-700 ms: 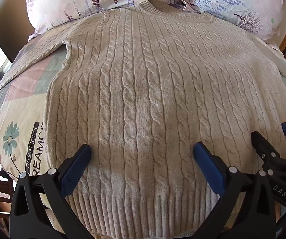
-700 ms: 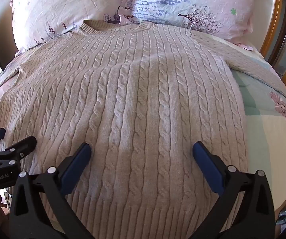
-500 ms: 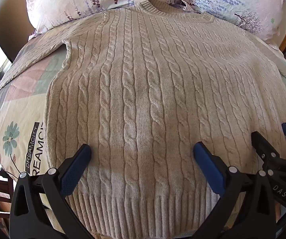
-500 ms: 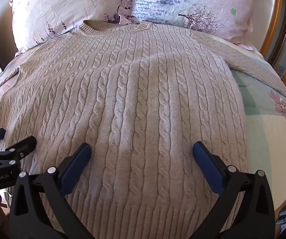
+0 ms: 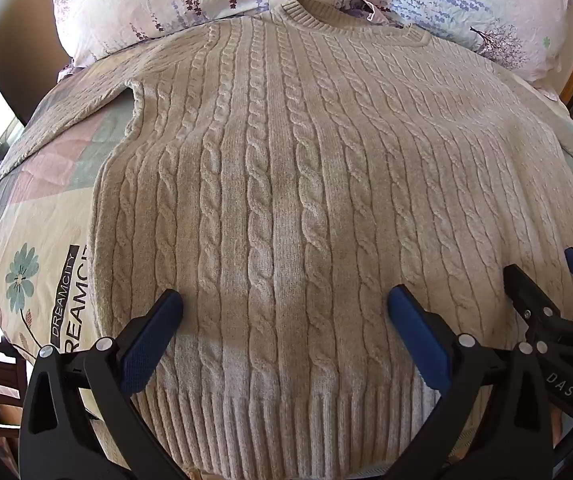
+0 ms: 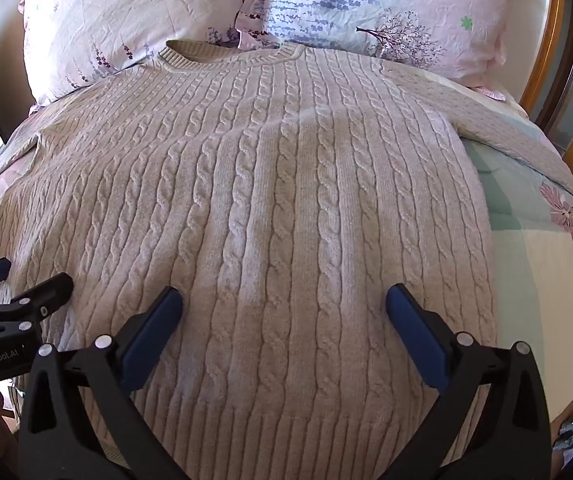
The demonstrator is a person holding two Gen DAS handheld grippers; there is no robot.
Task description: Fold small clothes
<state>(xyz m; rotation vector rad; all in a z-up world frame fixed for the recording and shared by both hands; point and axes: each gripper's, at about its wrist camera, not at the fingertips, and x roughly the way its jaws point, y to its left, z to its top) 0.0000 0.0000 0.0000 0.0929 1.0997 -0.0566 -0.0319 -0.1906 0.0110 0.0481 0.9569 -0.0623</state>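
Left wrist view, bottom of frame: left gripper (image 5: 284, 312) spread wide, grasping nothing, poised just above the ribbed hem of the cable-knit sweater (image 5: 286, 184); right gripper (image 5: 546, 280) poking in at lower right. Right wrist view, bottom of frame: right gripper (image 6: 284, 312) likewise splayed and empty over the hem, left gripper (image 6: 22, 280) at lower left. Sweater (image 6: 270, 184) spread flat, front up, filling mid-frame on the patterned quilt (image 5: 46, 216), collar at upper centre against two floral pillows (image 6: 134, 20). Probably best to begin with a sleeve or side edge: lower onto one layer pair only, pinch deep enough to hold thick knit, lift little, carry inward evenly, keep cables straight. Compared with half a second back, nothing visibly shifted; both tools and garment unmoved.
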